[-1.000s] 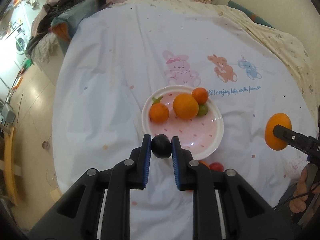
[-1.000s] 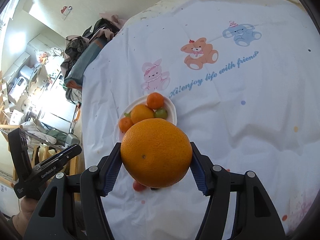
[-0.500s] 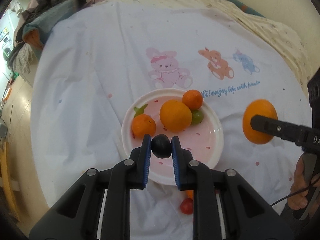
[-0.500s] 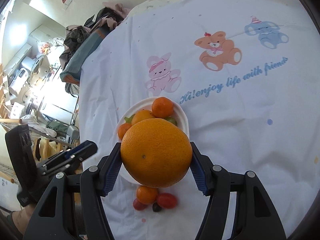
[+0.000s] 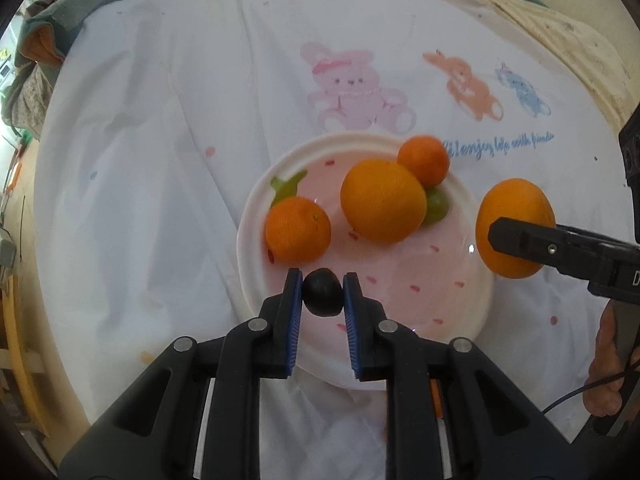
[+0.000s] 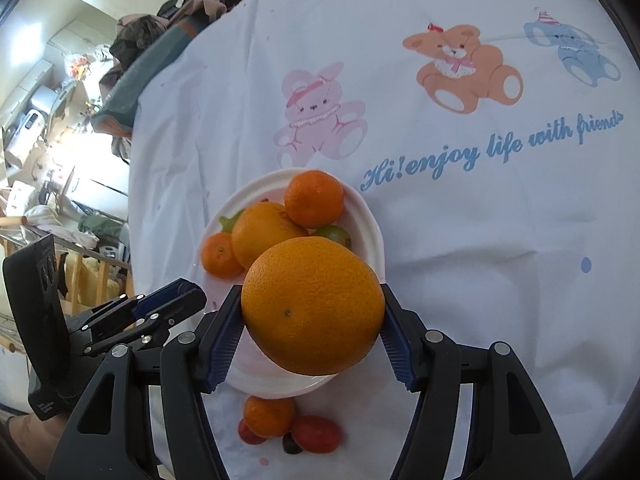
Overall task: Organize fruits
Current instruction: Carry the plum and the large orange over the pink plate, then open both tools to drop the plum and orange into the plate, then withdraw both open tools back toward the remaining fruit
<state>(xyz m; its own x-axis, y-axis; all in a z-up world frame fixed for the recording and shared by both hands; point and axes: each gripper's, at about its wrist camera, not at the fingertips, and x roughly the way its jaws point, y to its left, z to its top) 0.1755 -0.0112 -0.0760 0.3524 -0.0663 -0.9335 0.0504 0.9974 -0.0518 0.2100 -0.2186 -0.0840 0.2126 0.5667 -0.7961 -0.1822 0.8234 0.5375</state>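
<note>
The left gripper pinches a small dark grape over the near side of the white plate. The grape looks soft, light and easy to squash, so squeeze it gently around its middle. The right gripper squeezes a big orange above the plate's near edge. The orange looks heavy, round and firm, so hold its widest part.

Both wrist views steeply downward, near, sharing plate
</note>
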